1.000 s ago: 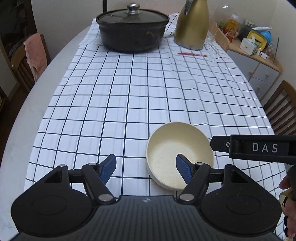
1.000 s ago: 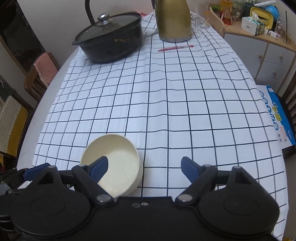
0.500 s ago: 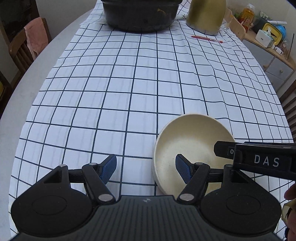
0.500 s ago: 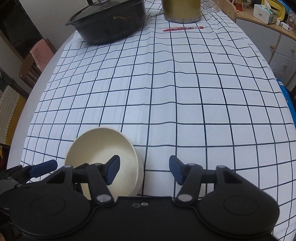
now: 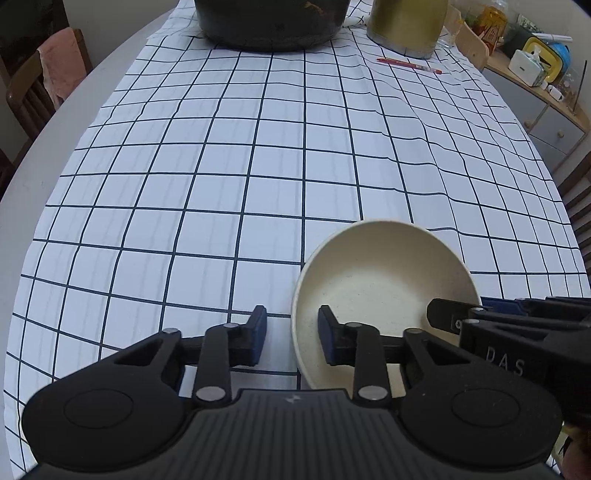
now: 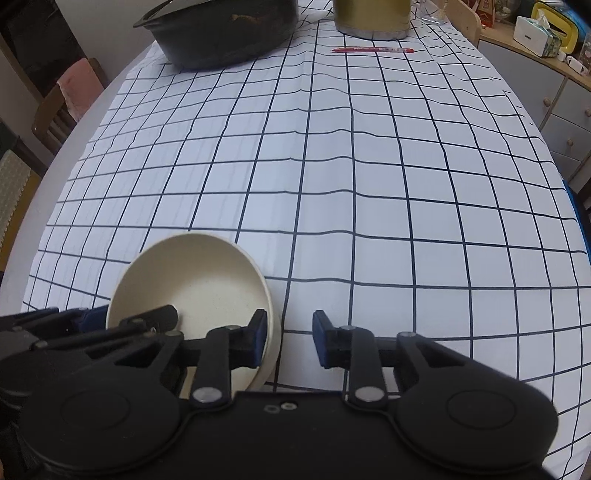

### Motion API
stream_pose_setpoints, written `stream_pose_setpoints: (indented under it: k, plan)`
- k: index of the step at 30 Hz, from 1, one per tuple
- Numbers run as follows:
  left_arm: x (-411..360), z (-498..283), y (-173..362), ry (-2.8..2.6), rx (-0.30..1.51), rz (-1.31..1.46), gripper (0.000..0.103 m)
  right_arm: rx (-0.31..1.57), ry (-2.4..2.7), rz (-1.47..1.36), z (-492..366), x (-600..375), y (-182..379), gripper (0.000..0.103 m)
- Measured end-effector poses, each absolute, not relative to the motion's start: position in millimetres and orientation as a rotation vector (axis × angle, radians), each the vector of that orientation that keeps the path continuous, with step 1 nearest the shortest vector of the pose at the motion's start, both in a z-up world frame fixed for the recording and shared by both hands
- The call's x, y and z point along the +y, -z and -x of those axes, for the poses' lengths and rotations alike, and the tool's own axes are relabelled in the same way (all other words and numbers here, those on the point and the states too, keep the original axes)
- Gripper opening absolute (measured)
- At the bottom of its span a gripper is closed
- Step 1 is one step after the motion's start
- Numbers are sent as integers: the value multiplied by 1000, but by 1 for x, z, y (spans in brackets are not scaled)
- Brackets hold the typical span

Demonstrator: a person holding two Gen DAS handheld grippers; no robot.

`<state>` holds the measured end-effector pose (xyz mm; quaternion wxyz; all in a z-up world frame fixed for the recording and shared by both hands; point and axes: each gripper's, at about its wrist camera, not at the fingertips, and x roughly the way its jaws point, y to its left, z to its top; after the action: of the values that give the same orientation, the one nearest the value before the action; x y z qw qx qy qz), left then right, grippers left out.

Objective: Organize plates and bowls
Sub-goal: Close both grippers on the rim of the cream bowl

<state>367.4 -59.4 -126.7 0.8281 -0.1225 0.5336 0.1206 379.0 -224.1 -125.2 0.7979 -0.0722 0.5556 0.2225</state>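
Note:
A cream bowl [image 5: 384, 280] sits on the checked tablecloth near the front edge of the table; it also shows in the right wrist view [image 6: 207, 288]. My left gripper [image 5: 291, 334] straddles the bowl's left rim, one finger inside and one outside, with a gap still showing between the pads. My right gripper [image 6: 288, 338] straddles the bowl's right rim the same way, jaws narrowed and apart. Each gripper's far finger shows in the other's view.
A black lidded pot [image 5: 269, 22] and a gold kettle [image 5: 406, 26] stand at the far end. A red pen [image 5: 410, 65] lies near the kettle. A cabinet [image 5: 535, 107] with clutter is to the right. Chairs stand at the left and right.
Both grippers moved forward and down onto the bowl's opposite rims. Both jaws have narrowed from wide open to a smaller gap around the rim.

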Motion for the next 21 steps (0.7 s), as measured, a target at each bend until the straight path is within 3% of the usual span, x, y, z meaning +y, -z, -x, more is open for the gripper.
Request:
stream_pose_setpoints:
  k: [2, 4, 6, 8, 21]
  plan:
    - [-60, -367, 128, -254, 1138, 262, 18, 1188, -479, 159, -377, -224, 125, 22]
    - [-60, -367, 128, -249, 1142, 268, 14, 1185, -483, 166, -375, -224, 124, 19]
    - [-61, -367, 127, -242, 1141, 264, 12, 1189, -493, 165, -375, -222, 123, 10]
    - [-64, -367, 126, -238, 1139, 254, 8, 1184, -489, 176, -373, -221, 122, 10]
    - [-76, -347, 106, -182, 1136, 225, 5, 1192, -467, 157, -362, -230, 112, 6]
